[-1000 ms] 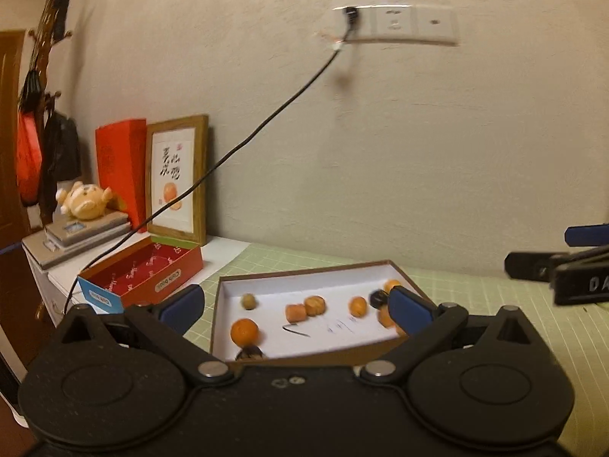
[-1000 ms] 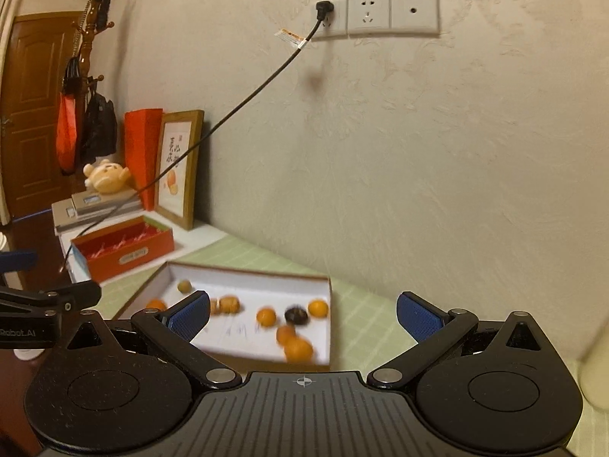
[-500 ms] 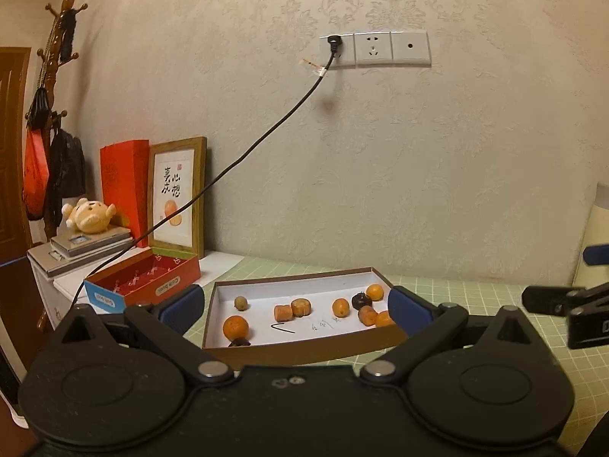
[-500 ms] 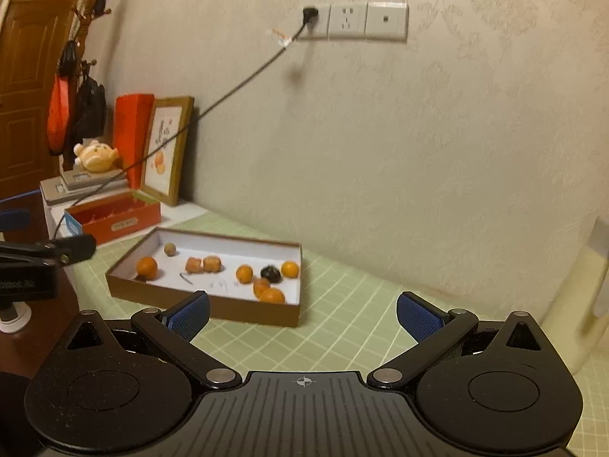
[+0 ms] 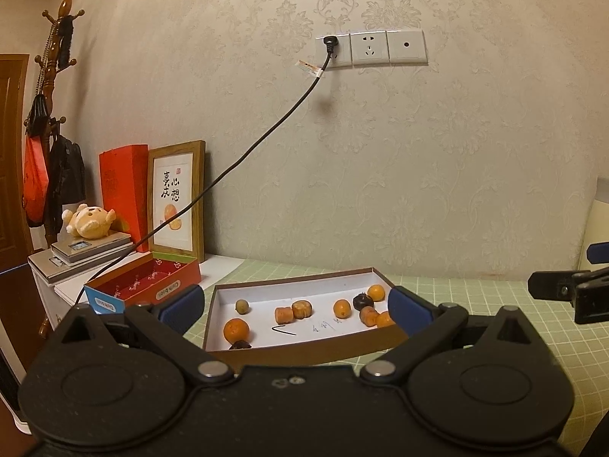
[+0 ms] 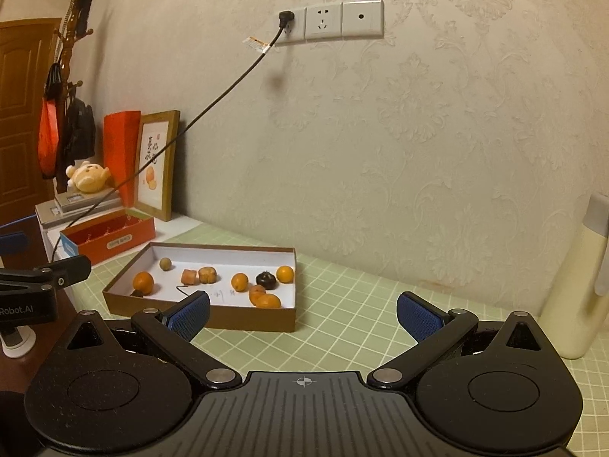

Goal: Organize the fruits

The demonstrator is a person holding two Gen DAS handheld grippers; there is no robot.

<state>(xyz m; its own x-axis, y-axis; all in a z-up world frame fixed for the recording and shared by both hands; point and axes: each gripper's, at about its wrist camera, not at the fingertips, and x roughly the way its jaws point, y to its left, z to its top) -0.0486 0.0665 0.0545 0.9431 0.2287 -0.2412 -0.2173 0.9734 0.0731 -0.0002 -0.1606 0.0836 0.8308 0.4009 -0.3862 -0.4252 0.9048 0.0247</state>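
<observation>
Green gridded matting (image 6: 342, 323) covers the table in front of a cream patterned wall (image 6: 418, 133), and I have both tools hovering above it. My left gripper (image 5: 295, 302) is spread wide with nothing between its blue pads (image 5: 182, 302), and the brown cardboard tray (image 5: 304, 348) sits framed in that gap at twelve o'clock. My right gripper (image 6: 302, 310) is just as wide apart and empty, over bare matting, with the tray at about eleven o'clock from it.

Inside the tray's white floor the fruits lie loose. From the right wrist view, a round orange (image 6: 143, 281) sits near the left wall, a small olive-brown ball (image 6: 165, 264) beyond it, two stubby orange chunks (image 6: 198, 275) side by side in the middle, then a small orange (image 6: 239, 281), a dark fruit (image 6: 265, 279) touching another orange one (image 6: 285, 274), and two more orange pieces (image 6: 265, 297) pressed together at the near edge. Something dark (image 5: 239, 344) lies against the near wall just beside the round orange; I cannot tell what it is.

Further out, at ten o'clock, a red open box (image 6: 108, 236) stands beside the tray. Behind it lean a framed picture (image 6: 156, 163) and a red bag (image 6: 120, 152), with a plush toy (image 6: 87, 177) on stacked items. A black cable (image 6: 213, 103) runs up to the wall sockets (image 6: 331, 19). At three o'clock stands a cream jug (image 6: 574, 282).
</observation>
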